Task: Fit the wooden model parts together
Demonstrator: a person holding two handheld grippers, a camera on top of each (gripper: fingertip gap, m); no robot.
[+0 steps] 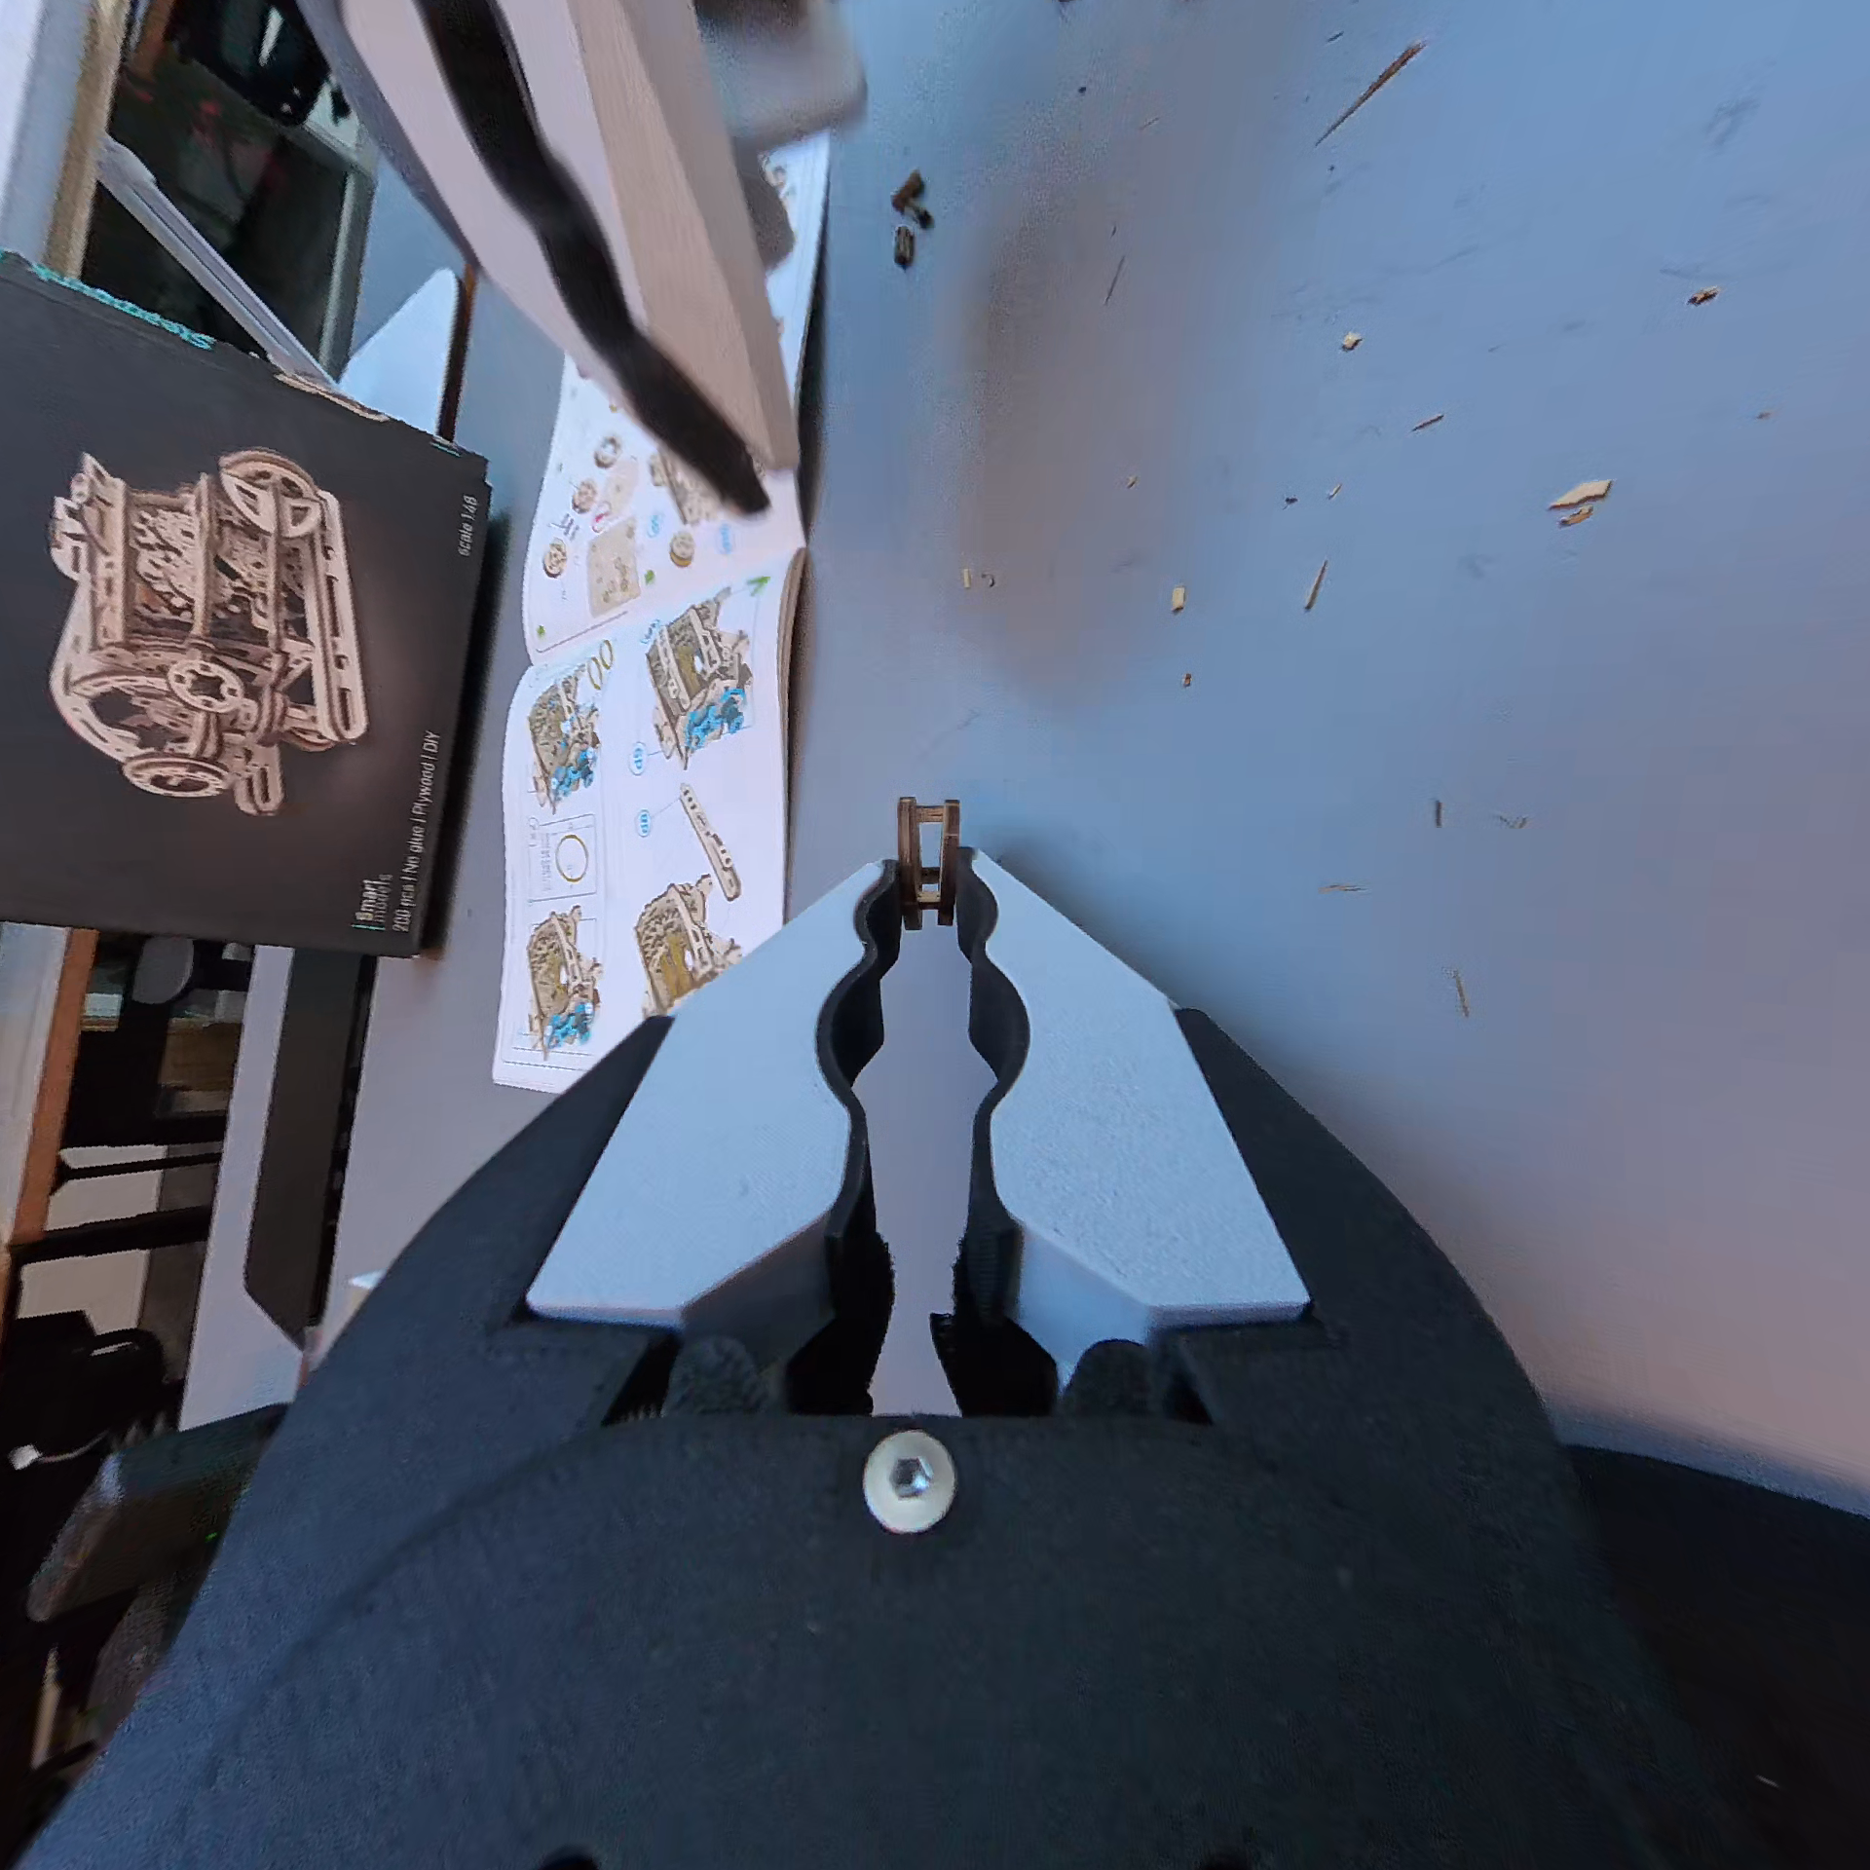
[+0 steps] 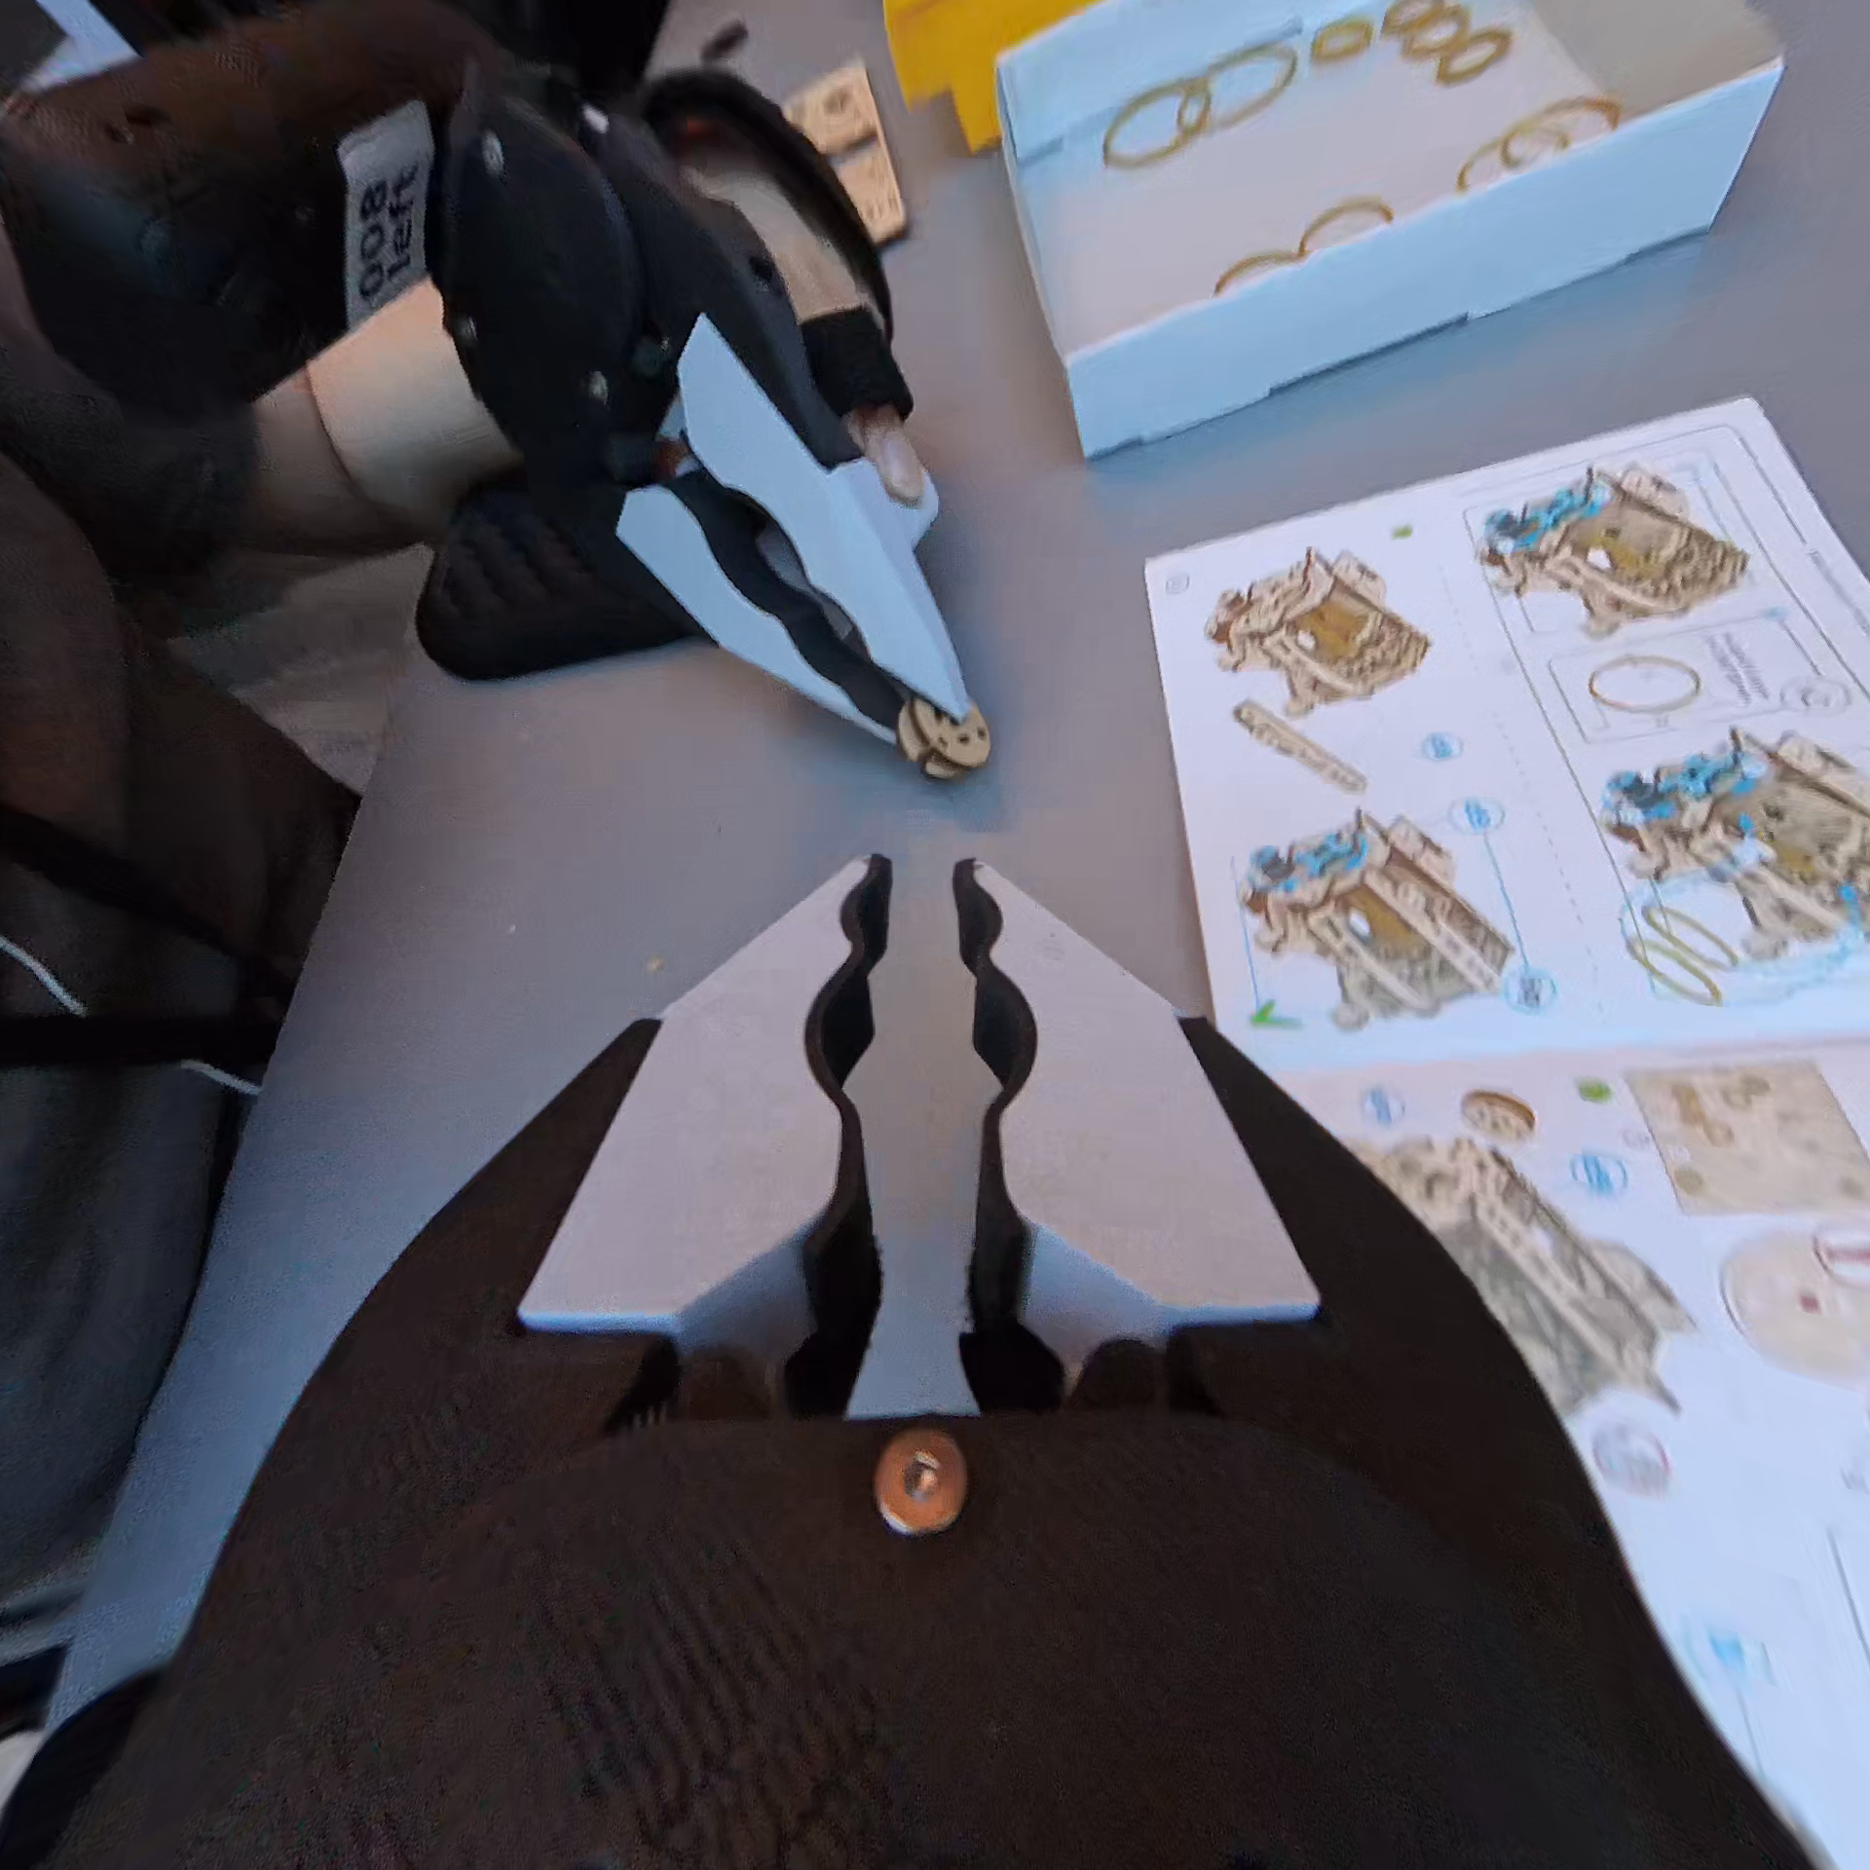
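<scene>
Wheel (image 1: 928, 862) is pinched at left gripper (image 1: 928, 890) tips; right gripper (image 2: 923, 870) is spread, empty — the pinch is best kept steady.

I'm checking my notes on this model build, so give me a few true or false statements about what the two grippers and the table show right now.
1. The left gripper pinches a small round wooden model part at its fingertips. True.
2. The right gripper holds a wooden part. False: nothing sits between its fingers.
3. The white cardboard box contains gold-coloured rings. True.
4. The open illustrated instruction booklet lies inside the box. False: it lies flat on the grey table.
</scene>
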